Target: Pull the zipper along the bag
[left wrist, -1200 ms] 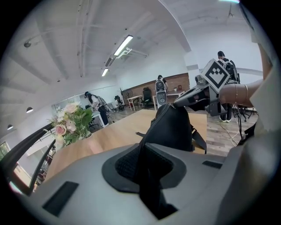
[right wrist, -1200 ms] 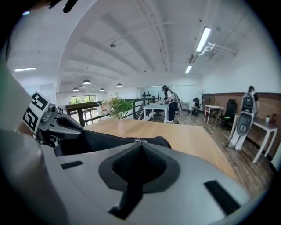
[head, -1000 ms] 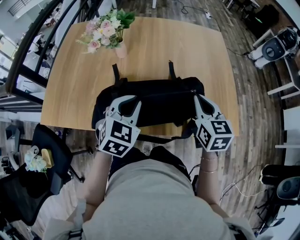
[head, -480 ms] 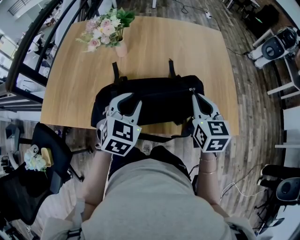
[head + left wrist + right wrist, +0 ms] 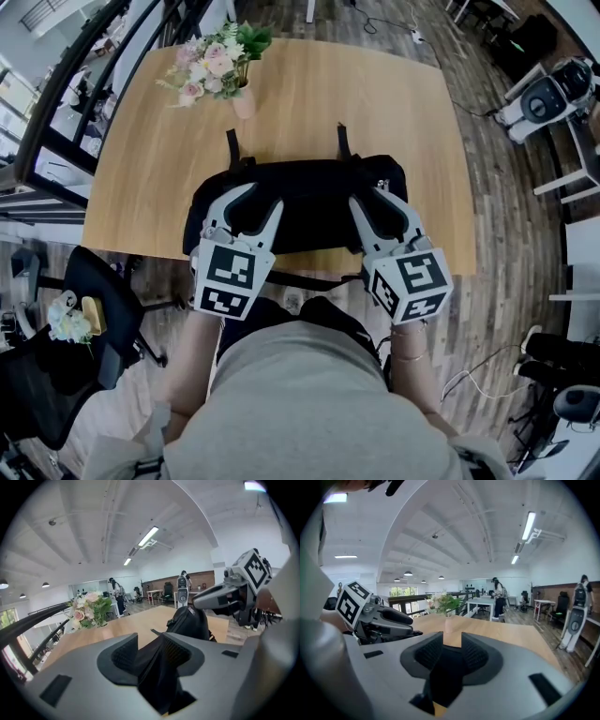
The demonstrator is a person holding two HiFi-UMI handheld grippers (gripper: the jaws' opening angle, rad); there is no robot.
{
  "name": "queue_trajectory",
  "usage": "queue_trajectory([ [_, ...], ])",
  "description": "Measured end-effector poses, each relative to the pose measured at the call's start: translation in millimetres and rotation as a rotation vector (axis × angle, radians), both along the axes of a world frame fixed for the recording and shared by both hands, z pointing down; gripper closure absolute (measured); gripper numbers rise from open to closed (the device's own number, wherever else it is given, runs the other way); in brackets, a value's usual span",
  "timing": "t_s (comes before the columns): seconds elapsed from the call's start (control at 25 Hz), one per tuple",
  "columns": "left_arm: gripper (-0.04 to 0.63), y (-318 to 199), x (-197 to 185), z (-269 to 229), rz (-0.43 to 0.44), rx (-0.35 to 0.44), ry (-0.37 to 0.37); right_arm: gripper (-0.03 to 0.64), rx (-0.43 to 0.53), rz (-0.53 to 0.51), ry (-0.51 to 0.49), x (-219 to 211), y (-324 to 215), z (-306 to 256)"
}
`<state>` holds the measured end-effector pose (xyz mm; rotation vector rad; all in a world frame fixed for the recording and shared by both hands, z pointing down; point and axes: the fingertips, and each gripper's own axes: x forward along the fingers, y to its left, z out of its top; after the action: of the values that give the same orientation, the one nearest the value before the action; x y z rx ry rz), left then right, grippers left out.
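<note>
A black bag [image 5: 309,202] lies lengthwise on the wooden table [image 5: 375,103], close to its near edge, with two straps pointing away from me. My left gripper [image 5: 247,202] hovers over the bag's left end. Its jaws have just been opening, and a fold of black bag fabric [image 5: 157,667] hangs loose between the pads. My right gripper [image 5: 373,199] is over the bag's right part. Its jaws have also just been opening, with only the bag's top [image 5: 445,677] below the gap. A small pale tab [image 5: 381,183] shows at the bag's right end.
A vase of pink and white flowers [image 5: 220,66] stands at the table's far left. An office chair [image 5: 84,309] is below the table's left corner. A wheeled machine [image 5: 548,94] stands on the floor at the right. People and desks are far behind.
Both grippers have gone from shut to open. The right gripper has moved left along the bag, away from its right end. The left gripper has lifted slightly.
</note>
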<state>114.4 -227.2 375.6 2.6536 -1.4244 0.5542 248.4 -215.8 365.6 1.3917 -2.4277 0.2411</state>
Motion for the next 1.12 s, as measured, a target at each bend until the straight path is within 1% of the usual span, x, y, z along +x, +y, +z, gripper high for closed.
queue_trajectory([
  [0.12, 0.434, 0.0, -1.4, -15.8, -0.034, 0.005, 0.102, 0.503, 0.027, -0.068, -0.042, -23.6, 4.2, -9.3],
  [0.24, 0.437, 5.4, 1.7, -23.9, -0.048, -0.009, 0.202, 0.505, 0.051, -0.145, -0.086, -45.8, 10.1, -15.0],
  [0.32, 0.44, 9.4, 2.5, -24.1, -0.057, -0.015, 0.241, 0.509, 0.063, -0.18, -0.093, -57.5, 14.9, -18.3],
  [0.48, 0.472, 16.1, 2.4, -19.7, -0.065, -0.024, 0.25, 0.543, 0.066, -0.213, -0.116, -69.6, 21.1, -20.7],
  [0.6, 0.497, 19.6, 0.6, -17.4, -0.074, -0.035, 0.253, 0.558, 0.062, -0.219, -0.126, -72.2, 23.4, -20.2],
  [0.72, 0.522, 21.8, -0.7, -16.1, -0.078, -0.037, 0.253, 0.61, 0.054, -0.222, -0.134, -73.9, 25.7, -17.5],
  [0.92, 0.558, 27.1, 0.2, -8.6, -0.067, -0.055, 0.234, 0.611, 0.029, -0.264, -0.145, -82.4, 32.1, -9.4],
  [1.0, 0.563, 29.1, -0.6, -6.4, -0.075, -0.062, 0.226, 0.611, 0.03, -0.258, -0.152, -82.5, 32.0, -9.5],
  [1.12, 0.563, 32.5, -0.7, -5.2, -0.089, -0.072, 0.234, 0.611, 0.043, -0.232, -0.172, -78.1, 29.8, -12.3],
])
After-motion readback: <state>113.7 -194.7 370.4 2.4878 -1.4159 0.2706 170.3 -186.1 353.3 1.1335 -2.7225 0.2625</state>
